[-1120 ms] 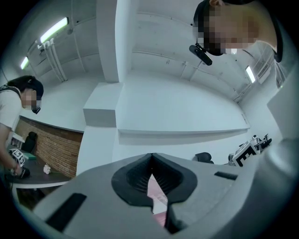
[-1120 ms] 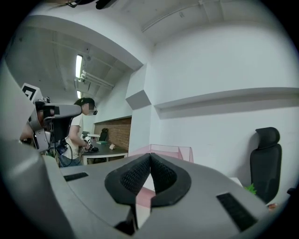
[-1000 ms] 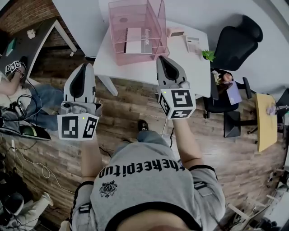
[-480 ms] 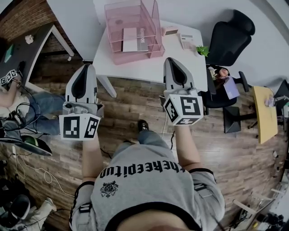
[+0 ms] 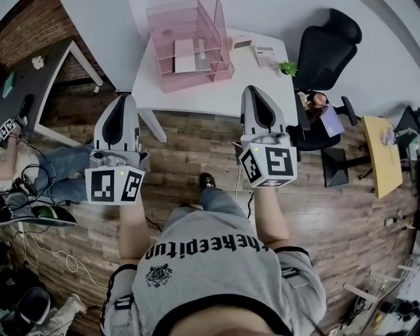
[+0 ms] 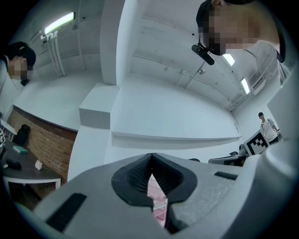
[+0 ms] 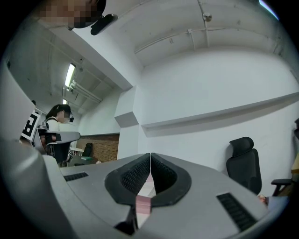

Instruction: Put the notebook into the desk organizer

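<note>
My left tongs (image 5: 123, 98) and right tongs (image 5: 253, 90) are both closed on nothing. What looks like the notebook (image 5: 186, 56) already lies flat inside the pink desk organizer (image 5: 190, 82), well ahead, between them, neither clearly nearer.

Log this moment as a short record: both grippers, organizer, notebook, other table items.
left gripper: shut, nothing held
right gripper: shut, nothing held
desk organizer: pink, standing on the white table
notebook: pale flat item lying inside the organizer, apparently already placed
other table items: small pink box, small potted plant
beside table: black office chair
</note>
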Motion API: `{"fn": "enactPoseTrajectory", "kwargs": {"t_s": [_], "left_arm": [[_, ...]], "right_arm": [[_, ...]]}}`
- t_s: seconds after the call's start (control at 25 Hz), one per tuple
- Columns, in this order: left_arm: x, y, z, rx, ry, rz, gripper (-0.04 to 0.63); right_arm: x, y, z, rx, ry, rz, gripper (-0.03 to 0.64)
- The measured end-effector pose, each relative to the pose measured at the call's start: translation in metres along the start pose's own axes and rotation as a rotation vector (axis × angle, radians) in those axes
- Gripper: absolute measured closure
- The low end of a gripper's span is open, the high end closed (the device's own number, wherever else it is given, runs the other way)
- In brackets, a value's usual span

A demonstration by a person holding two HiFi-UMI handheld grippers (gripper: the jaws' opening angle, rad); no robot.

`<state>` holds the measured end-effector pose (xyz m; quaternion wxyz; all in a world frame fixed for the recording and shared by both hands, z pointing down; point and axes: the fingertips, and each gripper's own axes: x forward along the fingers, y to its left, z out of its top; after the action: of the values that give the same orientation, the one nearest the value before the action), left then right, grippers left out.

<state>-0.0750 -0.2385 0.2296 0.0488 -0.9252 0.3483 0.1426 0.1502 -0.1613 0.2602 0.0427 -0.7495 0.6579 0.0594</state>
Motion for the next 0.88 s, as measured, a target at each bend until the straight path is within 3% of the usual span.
{"fn": "enactPoseTrajectory", "kwargs": {"t_s": [0.88], "left_arm": [[-0.025,-0.022,0.007,-0.015,-0.012,-0.061,0.592]], "right_arm": [[-0.048,0.009,0.011,-0.006,-0.029,-0.05,0.614]]}}
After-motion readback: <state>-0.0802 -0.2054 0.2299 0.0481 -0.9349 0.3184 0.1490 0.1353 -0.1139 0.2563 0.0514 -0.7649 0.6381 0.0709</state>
